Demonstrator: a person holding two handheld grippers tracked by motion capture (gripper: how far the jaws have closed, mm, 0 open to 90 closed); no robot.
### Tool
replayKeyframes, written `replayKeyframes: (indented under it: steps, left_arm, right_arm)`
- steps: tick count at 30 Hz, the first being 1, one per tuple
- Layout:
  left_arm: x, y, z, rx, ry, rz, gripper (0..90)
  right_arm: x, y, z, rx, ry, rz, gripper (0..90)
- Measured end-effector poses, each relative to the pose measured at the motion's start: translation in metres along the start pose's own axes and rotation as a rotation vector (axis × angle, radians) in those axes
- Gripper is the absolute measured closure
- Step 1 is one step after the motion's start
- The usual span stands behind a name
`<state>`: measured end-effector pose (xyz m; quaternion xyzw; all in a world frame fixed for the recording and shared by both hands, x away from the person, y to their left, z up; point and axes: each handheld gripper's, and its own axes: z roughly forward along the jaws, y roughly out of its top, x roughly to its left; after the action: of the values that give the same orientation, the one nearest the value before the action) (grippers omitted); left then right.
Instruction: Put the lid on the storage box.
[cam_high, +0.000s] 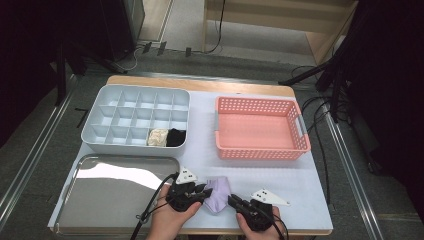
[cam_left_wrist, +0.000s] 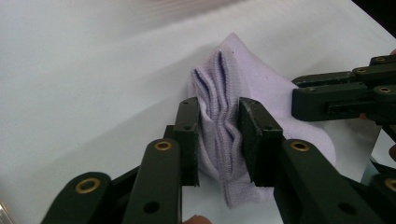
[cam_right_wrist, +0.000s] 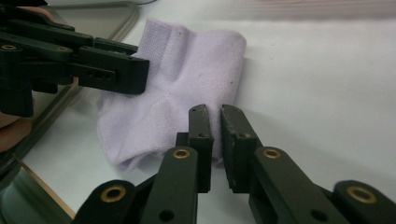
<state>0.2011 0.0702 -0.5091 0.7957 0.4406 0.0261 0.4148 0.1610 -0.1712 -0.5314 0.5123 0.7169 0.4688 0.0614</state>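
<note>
Sock, small lilac knitted cotton (cam_high: 218, 194), lies on white tabletop (cam_high: 260, 170) between both tools. Left gripper (cam_left_wrist: 218, 135) pinches sock's ribbed cuff, fabric bunched between pads. Right gripper (cam_right_wrist: 216, 140) narrowed to slit, sock edge just ahead; whether gripped, cannot tell.

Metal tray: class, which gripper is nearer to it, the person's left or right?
Left. The left gripper sits just off the tray's right edge, pinching the sock. The right gripper is at the sock's far side, farther from the tray.
</note>
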Motion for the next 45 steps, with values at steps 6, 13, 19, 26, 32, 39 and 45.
replayKeyframes:
  steps: [6, 13, 19, 26, 32, 39, 45]
  left_arm:
    - [0.001, 0.005, -0.009, -0.049, 0.017, -0.009, 48.0]
    - [-0.004, 0.009, -0.02, -0.13, 0.012, 0.029, 68.4]
    - [-0.014, 0.009, -0.016, -0.117, -0.027, 0.087, 84.4]
    - [-0.022, 0.005, -0.002, -0.052, -0.042, 0.129, 88.5]
    - [-0.021, 0.002, 0.008, 0.01, -0.023, 0.115, 90.0]
    - [-0.021, 0.002, 0.011, 0.04, -0.013, 0.112, 90.0]
    - [-0.021, 0.001, 0.012, 0.038, -0.02, 0.093, 90.0]
  right_arm:
    - [0.002, 0.001, -0.001, -0.006, -0.002, -0.024, 83.6]
    - [0.002, 0.004, -0.005, -0.023, -0.026, -0.081, 82.7]
    - [0.004, 0.007, -0.006, -0.026, -0.044, -0.108, 82.8]
    - [0.006, 0.009, -0.007, -0.032, -0.041, -0.135, 82.9]
    - [0.007, 0.01, -0.01, -0.047, -0.026, -0.135, 82.9]
    - [0.013, 0.012, -0.014, -0.088, 0.024, -0.142, 83.9]
    - [0.032, 0.013, -0.009, -0.1, 0.112, -0.196, 85.6]
